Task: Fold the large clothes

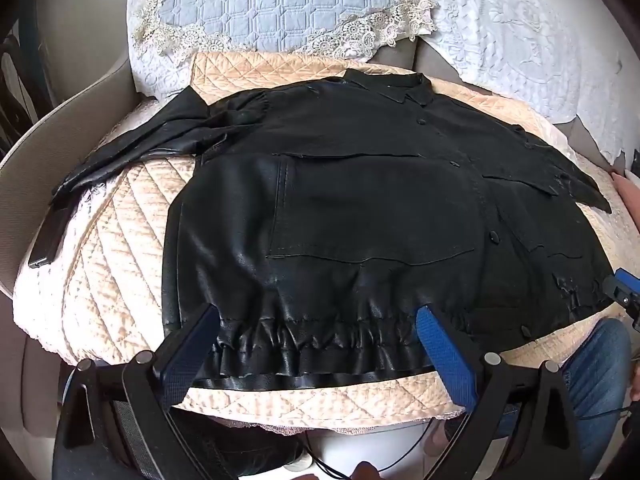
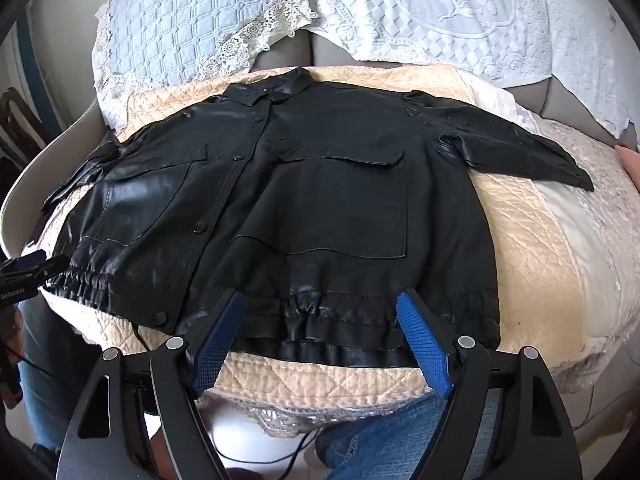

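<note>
The jacket is laid flat, front up, ahead of both hand-held grippers, collar pointed away, hem nearest, sleeves stretched out sideways. It is carried by a quilted cover on a sofa; lace cushions are seen behind. The left hand-held gripper and right hand-held gripper are spread wide over the hem.

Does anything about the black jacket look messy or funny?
Mostly it's neat: the black jacket lies flat, front up, buttoned. But one sleeve is crumpled and twisted beside the body, while the other sleeve lies straighter. Both grippers are open near the hem.
</note>
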